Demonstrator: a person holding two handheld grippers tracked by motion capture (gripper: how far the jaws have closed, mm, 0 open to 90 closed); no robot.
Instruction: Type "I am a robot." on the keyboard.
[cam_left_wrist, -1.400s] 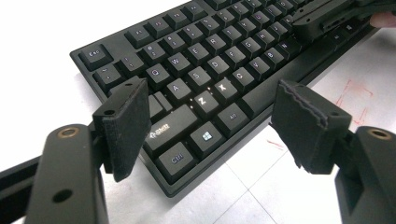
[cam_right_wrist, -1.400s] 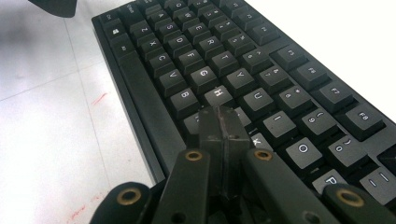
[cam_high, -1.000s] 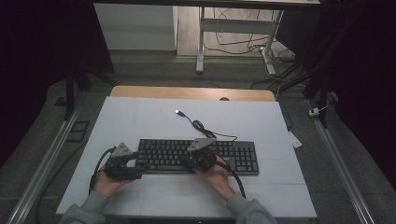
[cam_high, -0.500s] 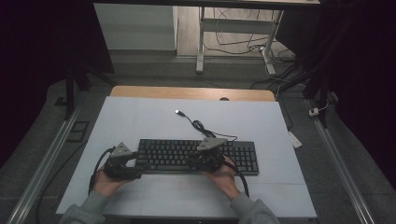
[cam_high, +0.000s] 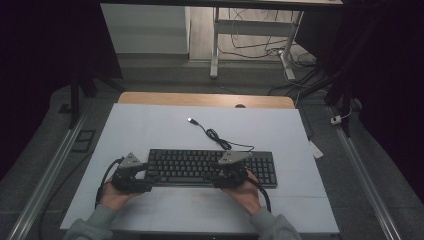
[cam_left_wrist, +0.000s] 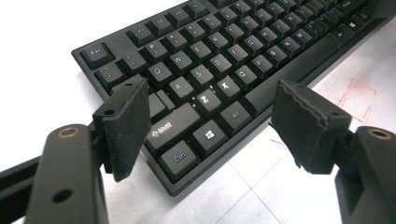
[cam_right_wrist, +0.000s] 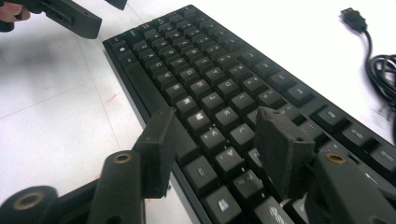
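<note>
Left hand-held gripper (cam_left_wrist: 210, 116) spread wide, jaws apart over the lower-left corner of the keyboard (cam_left_wrist: 224, 70), framing the Ctrl, Shift and Windows keys in the middle of the left gripper view; nothing pinched between the pads. In the high view, same left hand-held gripper (cam_high: 131, 175) at lower left, just at the keyboard's left end, held in the left hand (cam_high: 116, 196).

Right hand-held gripper (cam_right_wrist: 215, 154) likewise spread, jaws parted above the bottom key rows near the keyboard's front edge, low centre of the right gripper view; nothing clamped. Whether the pads touch the keys: cannot tell. In the high view, right hand-held gripper (cam_high: 231, 171) at lower centre, over the front edge of the keyboard's right half, gripped by the right hand (cam_high: 244, 194). Other gripper's black body (cam_right_wrist: 70, 16) at the upper left corner of the right gripper view.

Black keyboard (cam_high: 210, 167) lying flat across the lower middle of the high view, on the white sheet (cam_high: 150, 125) covering the bench (cam_high: 200, 99). Black cable (cam_high: 220, 140) coiled just above the keyboard, running up-left to a USB plug (cam_high: 190, 120); same plug (cam_right_wrist: 353, 18) at the upper right of the right gripper view. Faint red marks (cam_left_wrist: 359, 95) on the sheet at right of the left gripper view.

Wooden bench edge along the top of the sheet. Grey floor (cam_high: 350, 165) to either side, tangled cables (cam_high: 250, 40) at the upper centre.
</note>
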